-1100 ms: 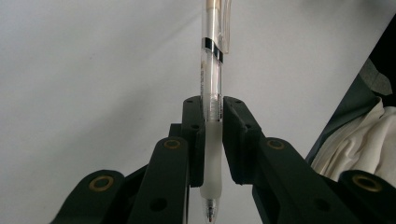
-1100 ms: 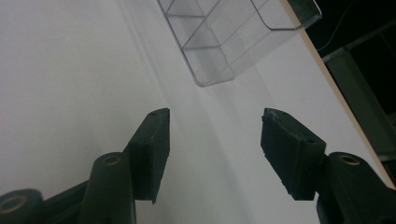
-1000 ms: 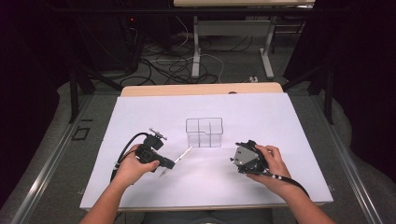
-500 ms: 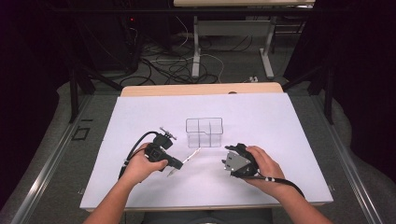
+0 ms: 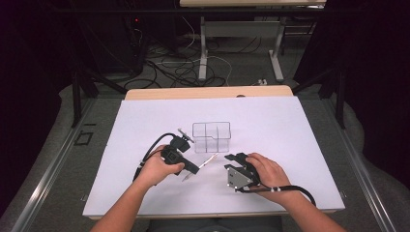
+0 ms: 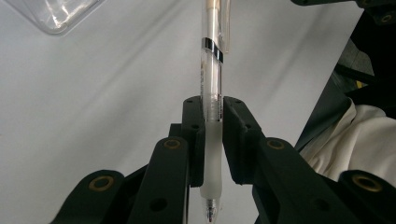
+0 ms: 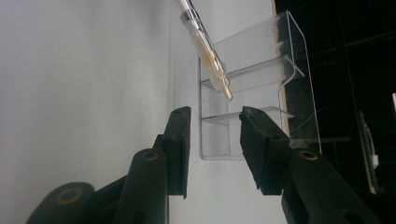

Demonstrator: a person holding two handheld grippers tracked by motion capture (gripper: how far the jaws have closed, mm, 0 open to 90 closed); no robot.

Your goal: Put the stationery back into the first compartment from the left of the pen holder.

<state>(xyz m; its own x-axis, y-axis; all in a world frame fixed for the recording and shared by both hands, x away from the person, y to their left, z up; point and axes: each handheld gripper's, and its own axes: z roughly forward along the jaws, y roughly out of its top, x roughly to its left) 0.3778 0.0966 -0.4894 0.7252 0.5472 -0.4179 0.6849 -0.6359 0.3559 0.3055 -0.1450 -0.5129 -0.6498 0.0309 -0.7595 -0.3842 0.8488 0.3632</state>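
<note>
Left tongs [image 6: 212, 140] clamp a pen [image 6: 211, 93] at its grip section, just in front of the clear organizer [image 5: 212, 136]. Pen's long axis slants toward right tongs [image 7: 212, 140]; their jaws have just been closing, nothing between, and stand part open.

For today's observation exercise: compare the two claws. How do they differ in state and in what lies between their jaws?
The left claw is clamped on a clear pen; the right claw holds nothing. The left's jaws press on the pen's frosted grip; the right's jaws have just been closing, a gap between them, facing the clear organizer. Both have black jaws and are hand-held.
</note>
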